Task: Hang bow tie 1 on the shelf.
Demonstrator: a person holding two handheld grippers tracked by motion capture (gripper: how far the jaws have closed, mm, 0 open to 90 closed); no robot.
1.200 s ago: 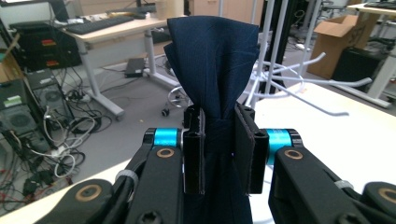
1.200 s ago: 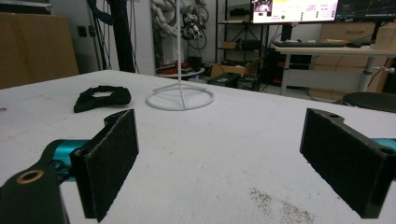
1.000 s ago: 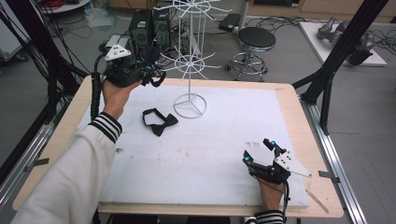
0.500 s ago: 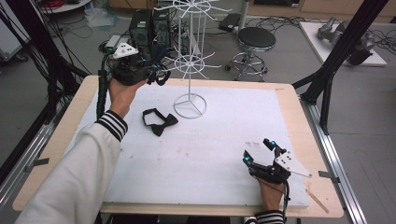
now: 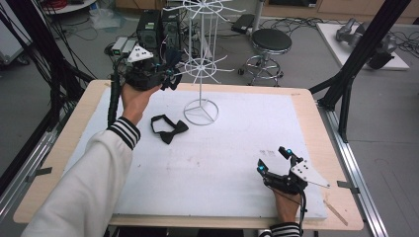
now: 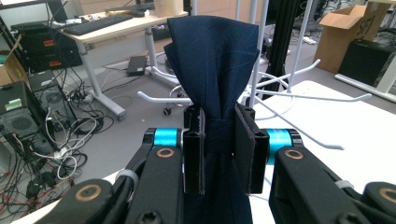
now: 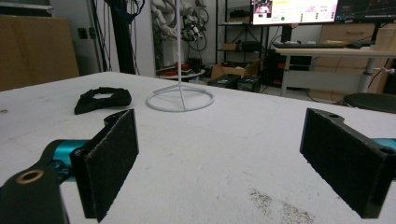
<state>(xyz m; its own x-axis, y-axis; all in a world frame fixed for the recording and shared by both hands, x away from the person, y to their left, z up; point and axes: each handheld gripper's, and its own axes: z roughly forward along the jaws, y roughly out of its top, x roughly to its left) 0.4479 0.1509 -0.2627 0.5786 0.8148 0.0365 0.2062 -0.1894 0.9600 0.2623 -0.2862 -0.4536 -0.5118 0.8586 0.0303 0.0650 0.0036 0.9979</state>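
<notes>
Two grippers are in use: the left gripper (image 5: 165, 74), raised beside the white wire rack (image 5: 201, 69), pinches a navy bow tie (image 6: 212, 60) at its knot between both jaws. The right gripper (image 5: 275, 162) rests on the table (image 5: 222, 158), jaws spread and empty. A black bow tie (image 5: 168, 128) lies near the rack's ring base.

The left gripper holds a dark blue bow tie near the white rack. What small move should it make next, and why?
Probably ease the left gripper forward toward the nearest arm of the white rack. Its jaws are shut on the navy bow tie, held upright just short of the white prongs. The right gripper rests open on the table, and the black bow tie lies apart.
</notes>
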